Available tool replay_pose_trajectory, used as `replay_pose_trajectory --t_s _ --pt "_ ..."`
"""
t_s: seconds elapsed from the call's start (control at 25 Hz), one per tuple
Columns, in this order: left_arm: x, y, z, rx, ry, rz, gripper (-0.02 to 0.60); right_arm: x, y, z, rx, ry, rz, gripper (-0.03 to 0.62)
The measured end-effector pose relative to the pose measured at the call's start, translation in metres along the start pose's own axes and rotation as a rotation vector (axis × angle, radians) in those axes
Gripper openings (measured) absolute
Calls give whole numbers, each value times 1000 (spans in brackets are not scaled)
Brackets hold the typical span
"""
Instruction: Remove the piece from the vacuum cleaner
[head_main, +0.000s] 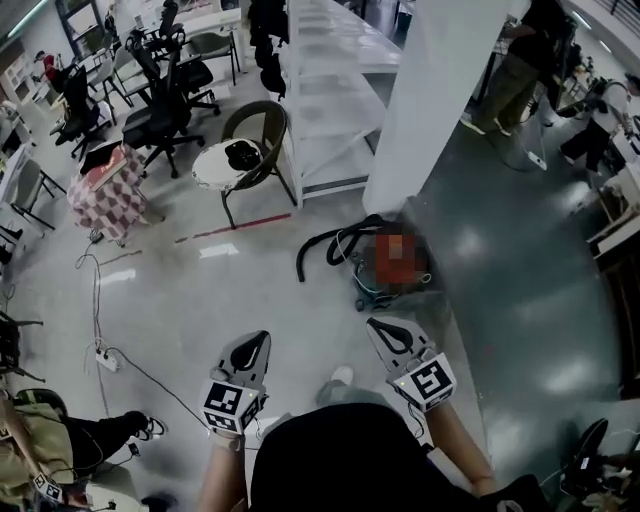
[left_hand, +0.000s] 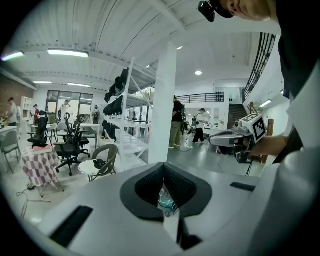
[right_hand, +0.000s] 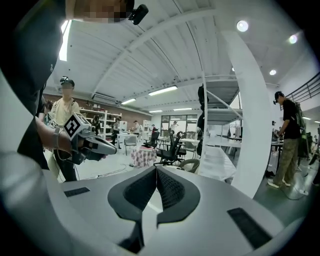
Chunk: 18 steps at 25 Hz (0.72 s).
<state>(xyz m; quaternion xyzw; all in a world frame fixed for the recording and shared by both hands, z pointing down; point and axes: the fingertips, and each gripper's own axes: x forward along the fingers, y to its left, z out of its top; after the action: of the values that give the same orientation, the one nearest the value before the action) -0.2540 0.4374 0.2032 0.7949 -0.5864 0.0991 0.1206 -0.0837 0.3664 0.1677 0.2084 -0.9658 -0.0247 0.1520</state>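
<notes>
The vacuum cleaner (head_main: 385, 268), a red and teal canister partly under a mosaic patch, sits on the grey floor at the foot of a white pillar (head_main: 430, 100). Its black hose (head_main: 318, 245) curls out to the left. My left gripper (head_main: 255, 345) and right gripper (head_main: 383, 333) hang side by side short of it, both shut and empty. In the left gripper view the pads meet at the tip (left_hand: 163, 166), and a sliver of the vacuum cleaner (left_hand: 165, 197) shows through the gap below. The right gripper's jaws (right_hand: 156, 169) are pressed together with nothing between them.
A wicker chair with a round white seat (head_main: 248, 145) stands left of white shelving (head_main: 330, 90). Office chairs (head_main: 160, 110) and a checkered-cloth stand (head_main: 105, 190) are further left. A power strip with its cable (head_main: 105, 357) lies on the floor. People stand at the back right (head_main: 520, 70).
</notes>
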Motion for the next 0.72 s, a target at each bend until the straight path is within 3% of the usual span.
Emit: replay_pose_trajectory --t_s 0.36,0.72 --pt "116 -8 35 7 13 -67 18 7 -93 -11 48 -7 -27 29" --pt "207 -3 50 7 44 -212 18 21 -159 -26 140 16 -168 29"
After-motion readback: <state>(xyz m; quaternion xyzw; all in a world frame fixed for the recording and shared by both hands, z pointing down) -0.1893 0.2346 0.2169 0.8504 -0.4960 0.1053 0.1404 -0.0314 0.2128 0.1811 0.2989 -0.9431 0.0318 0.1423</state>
